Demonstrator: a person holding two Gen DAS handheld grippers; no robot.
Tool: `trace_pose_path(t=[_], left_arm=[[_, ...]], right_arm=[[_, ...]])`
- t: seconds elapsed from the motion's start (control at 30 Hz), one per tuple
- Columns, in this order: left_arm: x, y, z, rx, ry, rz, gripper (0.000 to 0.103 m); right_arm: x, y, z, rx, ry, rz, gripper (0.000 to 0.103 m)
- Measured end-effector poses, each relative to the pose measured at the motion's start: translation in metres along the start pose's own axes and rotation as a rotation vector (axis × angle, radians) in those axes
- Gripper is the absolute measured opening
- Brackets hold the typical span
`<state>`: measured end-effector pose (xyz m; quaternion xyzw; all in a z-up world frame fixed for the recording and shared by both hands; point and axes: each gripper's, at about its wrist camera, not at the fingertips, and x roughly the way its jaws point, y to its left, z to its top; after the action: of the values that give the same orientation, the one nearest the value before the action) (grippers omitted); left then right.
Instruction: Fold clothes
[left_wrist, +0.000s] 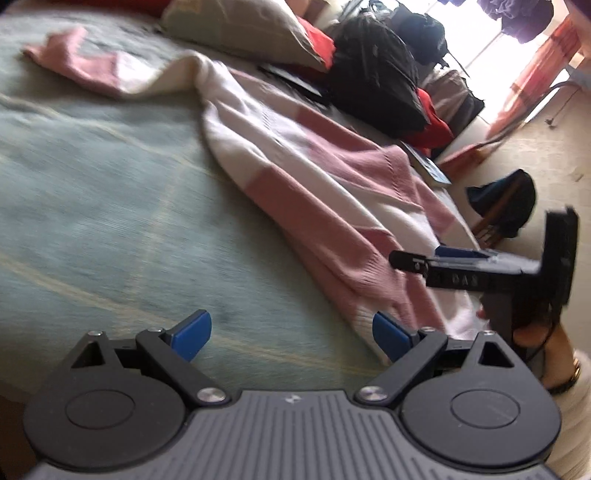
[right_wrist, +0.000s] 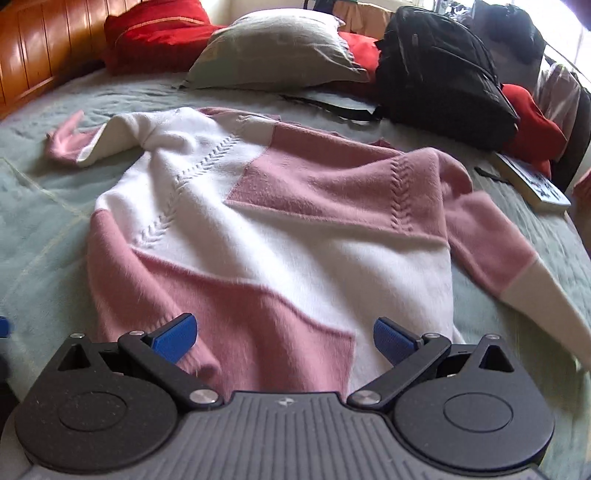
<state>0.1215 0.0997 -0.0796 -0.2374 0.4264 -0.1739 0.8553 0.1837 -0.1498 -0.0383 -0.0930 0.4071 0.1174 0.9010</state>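
A pink and white block-patterned sweater lies spread flat on the green bedspread, both sleeves out to the sides. My right gripper is open, hovering over the sweater's bottom hem, nothing between its blue pads. In the left wrist view the same sweater runs diagonally across the bed. My left gripper is open above bare bedspread, just left of the hem; its right pad sits at the hem's edge. The right gripper appears side-on at the right, over the hem.
A grey pillow, red cushions and a black backpack line the far side of the bed. A book lies near the right edge. A wooden headboard stands at the left. Floor and a dark garment lie beyond the bed.
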Motion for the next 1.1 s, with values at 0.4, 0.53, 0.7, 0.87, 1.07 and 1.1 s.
trace_pose_path(t=[0.4, 0.53, 0.7, 0.87, 1.07, 1.1], left_arm=[[0.047, -0.014, 0.018, -0.082, 0.039, -0.258, 0.094], [0.064, 0.000, 0.028, -0.200, 0.034, -0.334, 0.094], [0.068, -0.001, 0.040, -0.234, 0.010, -0.345, 0.094], [0.061, -0.009, 0.048, -0.176, -0.025, -0.301, 0.094], [0.063, 0.001, 0.058, -0.239, -0.048, -0.324, 0.094], [0.062, 0.001, 0.059, -0.248, -0.058, -0.334, 0.094]], right_arm=[[-0.070, -0.019, -0.063, 0.171, -0.188, 0.263, 0.103], [-0.073, -0.017, -0.072, 0.186, -0.191, 0.296, 0.103], [-0.068, -0.015, -0.073, 0.179, -0.177, 0.281, 0.103], [-0.067, -0.015, -0.076, 0.176, -0.173, 0.287, 0.103], [-0.065, -0.015, -0.079, 0.179, -0.166, 0.300, 0.103], [-0.065, -0.015, -0.080, 0.178, -0.164, 0.301, 0.103]])
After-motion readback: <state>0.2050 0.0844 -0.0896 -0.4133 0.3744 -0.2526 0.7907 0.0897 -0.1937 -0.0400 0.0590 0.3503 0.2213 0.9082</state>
